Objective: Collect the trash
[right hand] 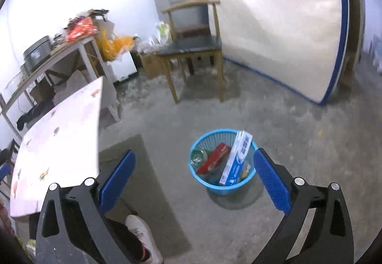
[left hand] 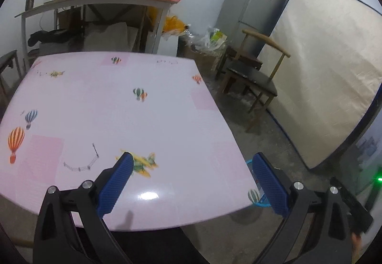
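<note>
Hovering above near edge of pink tabletop point(left hand: 143, 125), left tongs point(left hand: 192, 163) stood wide, gripping nothing. Right tongs point(right hand: 194, 163) also wide and bare, hung over concrete floor point(right hand: 298, 149) just near side of blue wastebasket point(right hand: 203, 180). Basket sat on floor right of tabletop, holding blue-white carton point(right hand: 237, 158) leaning on far rim, red box point(right hand: 214, 161), clear glass item point(right hand: 198, 156). Wooden chair point(right hand: 195, 49) stood far, beside mattress point(right hand: 274, 25).

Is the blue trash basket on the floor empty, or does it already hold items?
Not empty. The blue trash basket holds a red box, a blue-and-white box leaning over its rim, and something clear.
</note>
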The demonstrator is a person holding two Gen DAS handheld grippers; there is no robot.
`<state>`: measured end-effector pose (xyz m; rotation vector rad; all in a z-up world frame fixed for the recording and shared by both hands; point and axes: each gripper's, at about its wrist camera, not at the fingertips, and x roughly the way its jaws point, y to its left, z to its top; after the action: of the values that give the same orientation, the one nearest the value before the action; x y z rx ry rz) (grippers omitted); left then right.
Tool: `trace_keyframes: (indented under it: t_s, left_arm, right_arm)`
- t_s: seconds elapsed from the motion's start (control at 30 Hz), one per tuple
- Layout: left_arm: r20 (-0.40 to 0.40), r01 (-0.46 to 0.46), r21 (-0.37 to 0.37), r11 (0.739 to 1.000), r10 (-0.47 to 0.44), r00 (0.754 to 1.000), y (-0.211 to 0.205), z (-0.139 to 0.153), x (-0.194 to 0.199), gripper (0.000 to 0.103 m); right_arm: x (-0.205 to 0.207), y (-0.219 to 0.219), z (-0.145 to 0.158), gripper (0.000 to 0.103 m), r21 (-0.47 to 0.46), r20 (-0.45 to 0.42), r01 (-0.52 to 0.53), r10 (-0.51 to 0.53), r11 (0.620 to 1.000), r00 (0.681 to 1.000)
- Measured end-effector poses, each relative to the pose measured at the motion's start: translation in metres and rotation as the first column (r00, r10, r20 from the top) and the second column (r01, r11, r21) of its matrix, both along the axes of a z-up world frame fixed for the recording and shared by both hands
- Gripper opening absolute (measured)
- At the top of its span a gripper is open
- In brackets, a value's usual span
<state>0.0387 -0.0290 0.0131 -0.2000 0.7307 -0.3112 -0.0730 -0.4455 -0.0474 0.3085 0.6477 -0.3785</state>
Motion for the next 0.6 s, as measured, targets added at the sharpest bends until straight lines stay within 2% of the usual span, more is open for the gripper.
trace_keyframes:
  t_s: [0.17, 0.23, 0.3, 0.43, 0.6]
  left_arm:
    - [0.001, -0.060, 0.080, 0.995, 0.060, 0.998, -0.029, -0.013, -0.020, 0.097]
    - [-0.032, -0.057, 0.111, 0.992, 0.061, 0.998, -0.038, -0.021, -0.023, 0.097]
    - [-0.069, -0.059, 0.137, 0.989, 0.069, 0.995, -0.043, -0.028, -0.022, 0.097]
    - [-0.121, -0.082, 0.197, 0.977, 0.108, 0.987, -0.050, -0.042, -0.026, 0.097]
    - [-0.114, -0.083, 0.221, 0.972, 0.110, 0.987, -0.057, -0.043, -0.031, 0.097]
  right_arm:
    - [-0.008, 0.033, -0.002, 0.095, -0.049, 0.049, -0.029, 0.032, 0.998, 0.998]
    - [-0.006, 0.044, -0.004, 0.095, -0.060, 0.053, -0.058, 0.062, 0.997, 0.997]
    - [-0.002, 0.055, -0.006, 0.095, -0.093, 0.033, -0.082, 0.085, 0.992, 0.996]
    - [0.010, 0.077, -0.013, 0.095, -0.189, -0.073, -0.107, 0.094, 0.976, 0.993]
    - [0.013, 0.074, -0.025, 0.095, -0.174, -0.128, -0.097, 0.075, 0.980, 0.989]
